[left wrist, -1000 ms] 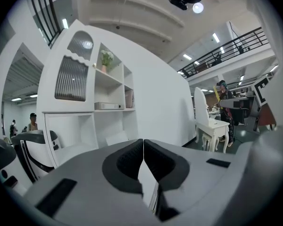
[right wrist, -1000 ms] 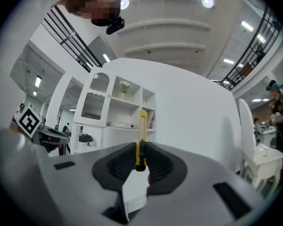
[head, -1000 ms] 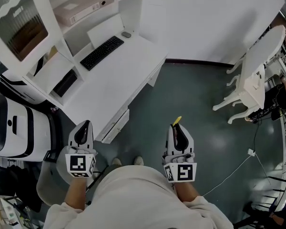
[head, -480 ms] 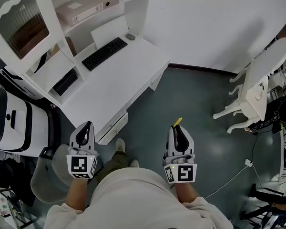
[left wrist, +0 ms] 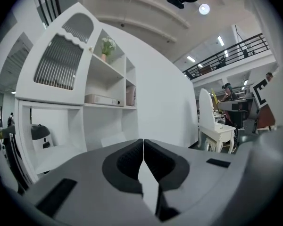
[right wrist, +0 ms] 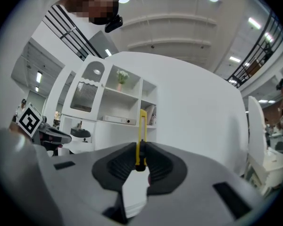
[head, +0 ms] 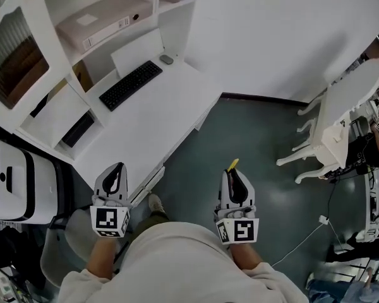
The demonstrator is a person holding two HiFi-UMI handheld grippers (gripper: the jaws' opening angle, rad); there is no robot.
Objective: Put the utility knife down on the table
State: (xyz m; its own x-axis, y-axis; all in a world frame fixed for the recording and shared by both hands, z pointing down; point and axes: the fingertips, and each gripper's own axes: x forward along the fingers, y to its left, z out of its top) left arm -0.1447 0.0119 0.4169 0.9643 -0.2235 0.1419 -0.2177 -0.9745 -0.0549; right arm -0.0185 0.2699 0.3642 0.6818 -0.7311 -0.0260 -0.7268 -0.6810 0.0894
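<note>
Right gripper (right wrist: 140,160) pinches the yellow utility knife (right wrist: 142,131) by one end, rest jutting forward, apart from white desk (head: 155,115); likely light, stiff, slick; left gripper (left wrist: 143,150) jaws pressed together, empty.

a large hall with a home-office corner: white desk (head: 151,122), keyboard (head: 131,84), shelves (head: 156,5), mezzanine railing (left wrist: 231,55).

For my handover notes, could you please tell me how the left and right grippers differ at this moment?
The right gripper is shut on a yellow utility knife, the left gripper on nothing. The left gripper hangs by the edge of the white desk; the right gripper is over the floor. Both point forward.
</note>
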